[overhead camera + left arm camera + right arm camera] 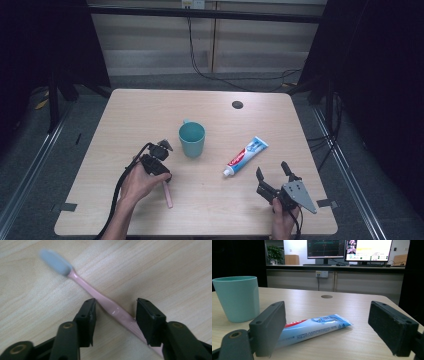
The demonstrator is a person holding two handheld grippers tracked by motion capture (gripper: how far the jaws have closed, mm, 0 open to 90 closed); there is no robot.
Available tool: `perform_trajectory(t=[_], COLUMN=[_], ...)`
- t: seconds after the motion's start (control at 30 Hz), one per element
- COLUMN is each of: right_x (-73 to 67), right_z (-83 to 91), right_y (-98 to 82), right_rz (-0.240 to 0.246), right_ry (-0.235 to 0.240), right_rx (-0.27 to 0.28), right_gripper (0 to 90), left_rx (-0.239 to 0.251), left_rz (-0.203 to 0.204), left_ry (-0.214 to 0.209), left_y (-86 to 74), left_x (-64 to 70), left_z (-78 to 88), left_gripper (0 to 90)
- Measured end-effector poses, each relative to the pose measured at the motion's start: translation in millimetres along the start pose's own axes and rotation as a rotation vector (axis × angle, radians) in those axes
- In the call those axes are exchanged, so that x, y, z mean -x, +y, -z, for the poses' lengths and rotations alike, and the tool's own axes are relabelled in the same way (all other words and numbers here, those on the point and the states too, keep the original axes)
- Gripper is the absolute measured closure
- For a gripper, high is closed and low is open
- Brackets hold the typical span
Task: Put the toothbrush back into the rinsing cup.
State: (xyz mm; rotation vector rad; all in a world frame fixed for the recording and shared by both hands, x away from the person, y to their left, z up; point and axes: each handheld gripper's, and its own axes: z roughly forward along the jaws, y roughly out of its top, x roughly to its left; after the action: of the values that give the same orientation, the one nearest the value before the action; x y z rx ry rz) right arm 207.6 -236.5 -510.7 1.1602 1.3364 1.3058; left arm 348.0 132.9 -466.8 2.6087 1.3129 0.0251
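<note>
The table [150, 107] had three things on it. A teal cup [192, 139] stood about in the middle, and a toothpaste tube [245, 156] lay just right of it, cap end pointing near-left. A pink toothbrush [167, 193] lay flat on the near-left part of the table, mostly tucked under the left gripper [161, 156].

That left gripper was tipped down right over the brush. In the left gripper view the jaws were spread open on either side of the pink handle [110, 307], neither one clamping it, and the blue-grey bristle head [55, 262] stuck out past the tips, a bit blurry.

The right gripper [273, 171] sat near-right, close to the tube but not touching it, jaws wide open with nothing in them. Its own view looked across the tube [312, 326] with the cup [238, 298] off to the left.
</note>
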Motion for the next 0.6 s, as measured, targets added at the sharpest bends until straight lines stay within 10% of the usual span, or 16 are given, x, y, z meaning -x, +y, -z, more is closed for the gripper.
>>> perform_trajectory(t=[0.6], right_x=[-0.2], right_z=[-0.1], right_y=[0.1], right_rz=[-0.001], right_ry=[0.000], right_rx=[-0.001], right_gripper=[14.0], left_rx=[-0.024], left_rz=[-0.111], left_ry=[-0.023], left_y=[-4.8], left_x=[-0.1], left_z=[2.6], left_gripper=[78.4])
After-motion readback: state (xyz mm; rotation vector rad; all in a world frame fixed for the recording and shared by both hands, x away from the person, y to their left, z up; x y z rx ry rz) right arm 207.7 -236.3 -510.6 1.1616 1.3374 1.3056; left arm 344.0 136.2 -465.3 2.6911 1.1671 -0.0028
